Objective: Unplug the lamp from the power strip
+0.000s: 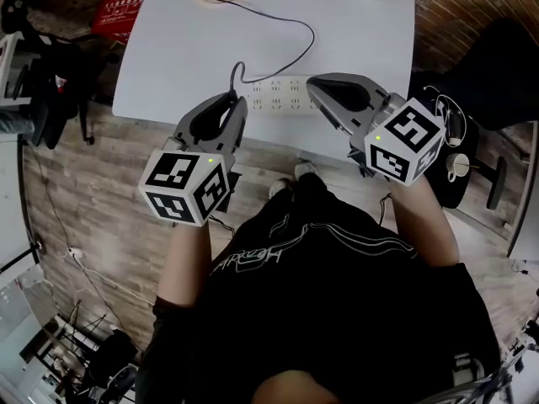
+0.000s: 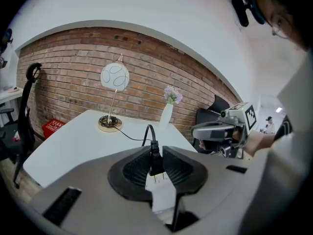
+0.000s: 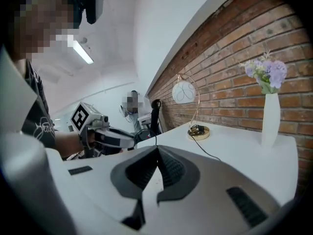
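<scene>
Pinching the black plug [image 2: 156,164] between the 2 pads of the left gripper [image 2: 156,153], jaws partly apart and pressed on its 2 flat sides. Standing upright, long axis vertical: metal prongs [image 2: 158,177] bare and pointing down at the white power strip [image 2: 162,196], cord [image 2: 146,131] leaving the top end. Sitting right at the jaw tips, just above the strip's left part; cannot tell whether the prong tips touch a socket. From there, arching up and trailing across the white table [image 1: 168,57] to the lamp [image 2: 114,77] at the far edge. Over the strip's right end, the right gripper [image 3: 157,153], 2 jaws pressed together on nothing.
</scene>
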`<state>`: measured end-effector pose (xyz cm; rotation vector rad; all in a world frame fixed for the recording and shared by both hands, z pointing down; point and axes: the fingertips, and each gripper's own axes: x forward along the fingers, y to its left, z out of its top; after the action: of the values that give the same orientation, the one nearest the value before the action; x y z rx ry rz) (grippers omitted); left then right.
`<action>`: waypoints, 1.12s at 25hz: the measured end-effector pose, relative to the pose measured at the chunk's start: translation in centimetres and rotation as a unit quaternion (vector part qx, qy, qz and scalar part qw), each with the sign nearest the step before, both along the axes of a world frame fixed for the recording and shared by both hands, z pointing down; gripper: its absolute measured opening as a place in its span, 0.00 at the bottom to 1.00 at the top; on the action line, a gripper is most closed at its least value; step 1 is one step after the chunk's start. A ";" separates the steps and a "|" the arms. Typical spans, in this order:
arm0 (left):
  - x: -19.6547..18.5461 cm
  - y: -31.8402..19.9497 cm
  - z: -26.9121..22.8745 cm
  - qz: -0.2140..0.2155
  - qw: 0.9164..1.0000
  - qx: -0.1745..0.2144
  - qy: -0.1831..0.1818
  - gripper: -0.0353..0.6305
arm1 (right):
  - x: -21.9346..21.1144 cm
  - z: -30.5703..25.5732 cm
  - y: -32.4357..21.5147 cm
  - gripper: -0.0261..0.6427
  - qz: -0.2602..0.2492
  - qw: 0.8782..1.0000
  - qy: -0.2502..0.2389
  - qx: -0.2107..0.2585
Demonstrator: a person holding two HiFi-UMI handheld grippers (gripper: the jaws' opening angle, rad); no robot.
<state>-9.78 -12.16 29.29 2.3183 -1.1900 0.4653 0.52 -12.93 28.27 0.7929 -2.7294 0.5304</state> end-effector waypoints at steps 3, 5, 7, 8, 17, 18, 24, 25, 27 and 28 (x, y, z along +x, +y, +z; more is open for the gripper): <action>-0.5 1.5 -1.6 0.017 1.000 0.008 -0.008 0.16 | -0.5 -2.3 2.0 0.03 0.017 0.999 -0.026 0.011; -0.4 2.6 -2.5 0.026 0.999 0.018 -0.008 0.16 | -0.2 -3.3 3.5 0.03 0.029 0.999 -0.039 0.019; 0.0 3.4 -3.3 0.033 0.999 0.029 -0.006 0.16 | 0.5 -3.9 4.9 0.03 0.039 0.998 -0.045 0.029; 0.2 3.8 -3.7 0.037 0.999 0.034 -0.004 0.16 | 0.8 -4.1 5.5 0.03 0.044 0.997 -0.046 0.033; 0.3 6.5 -6.6 0.059 0.996 0.060 0.003 0.16 | 0.7 -5.4 9.4 0.03 0.061 0.997 -0.047 0.029; 0.2 6.7 -6.7 0.061 0.996 0.062 0.003 0.16 | 0.6 -5.5 9.7 0.03 0.063 0.996 -0.047 0.030; 0.2 7.0 -7.1 0.065 0.996 0.066 0.008 0.16 | 0.6 -5.9 10.0 0.03 0.075 0.995 -0.051 0.031; 0.2 7.0 -7.2 0.066 0.996 0.067 0.008 0.16 | 0.6 -6.0 10.1 0.03 0.074 0.995 -0.052 0.032; 0.2 7.1 -7.3 0.067 0.995 0.068 0.008 0.16 | 0.5 -6.1 10.2 0.03 0.069 0.996 -0.047 0.035; 0.2 7.1 -7.3 0.068 0.995 0.069 0.008 0.16 | 0.5 -6.0 10.2 0.03 0.067 0.996 -0.042 0.038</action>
<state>-9.53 -5.05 21.97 2.5283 -1.0922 0.4227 0.98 -2.77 22.22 0.9998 -2.8020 0.5020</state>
